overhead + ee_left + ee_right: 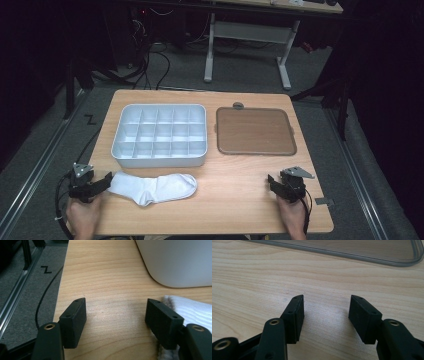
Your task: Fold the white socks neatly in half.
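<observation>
With both grippers resting near the table's [235,200] near edge, the left gripper [102,184] sits released, touching the sock's [155,188] left end. Right gripper [274,184] released too, nothing between its jaws. Sock lies just near of the organizer [160,135]; lid [255,131] to its right.

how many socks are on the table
1: a white sock lies flat near the table's front edge, just in front of the white divided tray, beside the left gripper.

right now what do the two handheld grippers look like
Both are black. The left gripper and right gripper each carry a grey three-cornered plate on top and trail a black cable. Up close the fingers are blocky, matte pads with small holes, pinned to arms by brass-coloured rivets.
</observation>
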Demonstrator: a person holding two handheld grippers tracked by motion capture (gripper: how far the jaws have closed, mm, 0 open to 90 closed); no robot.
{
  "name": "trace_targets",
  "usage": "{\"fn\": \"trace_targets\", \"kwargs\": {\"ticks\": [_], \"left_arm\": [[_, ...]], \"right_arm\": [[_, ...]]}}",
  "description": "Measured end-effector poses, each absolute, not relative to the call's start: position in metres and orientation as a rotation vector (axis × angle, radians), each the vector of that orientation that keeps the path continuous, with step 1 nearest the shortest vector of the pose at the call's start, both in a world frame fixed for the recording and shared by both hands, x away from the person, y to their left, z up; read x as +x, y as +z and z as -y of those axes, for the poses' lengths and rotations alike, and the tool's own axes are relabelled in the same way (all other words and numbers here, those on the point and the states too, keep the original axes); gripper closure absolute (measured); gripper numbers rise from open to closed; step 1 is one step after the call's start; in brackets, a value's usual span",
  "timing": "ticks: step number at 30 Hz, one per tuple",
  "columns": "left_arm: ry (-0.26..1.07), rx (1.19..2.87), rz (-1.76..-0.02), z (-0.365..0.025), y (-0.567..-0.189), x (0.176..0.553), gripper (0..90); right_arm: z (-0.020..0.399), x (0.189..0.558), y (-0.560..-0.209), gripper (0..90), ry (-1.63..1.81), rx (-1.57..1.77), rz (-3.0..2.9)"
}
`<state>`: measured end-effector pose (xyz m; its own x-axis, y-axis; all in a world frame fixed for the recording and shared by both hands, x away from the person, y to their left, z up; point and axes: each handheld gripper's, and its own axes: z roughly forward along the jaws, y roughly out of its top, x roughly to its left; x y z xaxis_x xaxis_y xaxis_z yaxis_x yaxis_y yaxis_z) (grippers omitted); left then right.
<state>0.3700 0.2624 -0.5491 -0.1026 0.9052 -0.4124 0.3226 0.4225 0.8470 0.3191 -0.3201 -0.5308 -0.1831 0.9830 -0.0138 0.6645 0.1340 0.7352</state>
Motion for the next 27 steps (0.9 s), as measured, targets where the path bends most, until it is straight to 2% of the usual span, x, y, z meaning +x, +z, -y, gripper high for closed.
{"fn": "trace_targets", "kwargs": {"ticks": [15,27], "left_arm": [[0.694,1.077,-1.655,-0.2639,-0.5483,0.3696,33.5],[0.642,0.992,-1.664,-0.271,-0.5446,0.3662,34.5]], "right_arm": [[0.3191,0.319,-0.5306,52.6,0.83,1.557,-1.926],[0.313,0.3199,-0.5304,58.0,0.828,1.543,-1.932]]}}
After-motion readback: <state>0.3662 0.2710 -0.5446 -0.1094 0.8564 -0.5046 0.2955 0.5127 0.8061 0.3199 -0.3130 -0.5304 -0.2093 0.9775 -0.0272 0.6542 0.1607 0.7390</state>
